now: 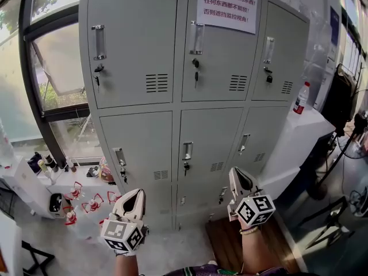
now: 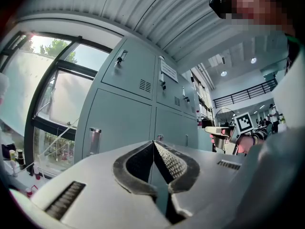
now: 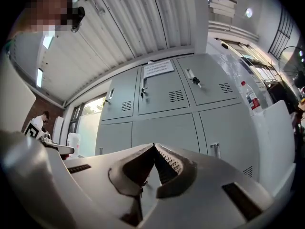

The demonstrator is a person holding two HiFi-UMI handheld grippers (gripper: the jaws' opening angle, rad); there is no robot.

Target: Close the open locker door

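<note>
The locker bank (image 1: 190,96) fills the space ahead of both pairs of jaws. Every door that shows sits flush with its neighbours. That holds for the top row above the jaws, with a printed notice (image 1: 227,6) on its middle door, and for the middle row (image 1: 210,137) just beyond the tips. The bottom row (image 1: 195,203) lies between the two grippers and is partly hidden behind them, but what shows of it looks shut too. No door stands open in any view. Either the open door has already been closed, or it is on a part of the bank the grippers cover.

The left gripper (image 1: 138,194) is held low, and its jaws are clenched on nothing, the ribbed pads (image 2: 167,159) meeting at the tip. The right gripper (image 1: 236,174) is likewise clenched and empty, its tip aimed at the middle row.

In either case, I judge that the useful step is to sight along the seams and latch edges ahead of the jaws, lowest row included. Closed tips would make a good blunt pusher near a handle (image 1: 187,150), far from the hinge.
</note>
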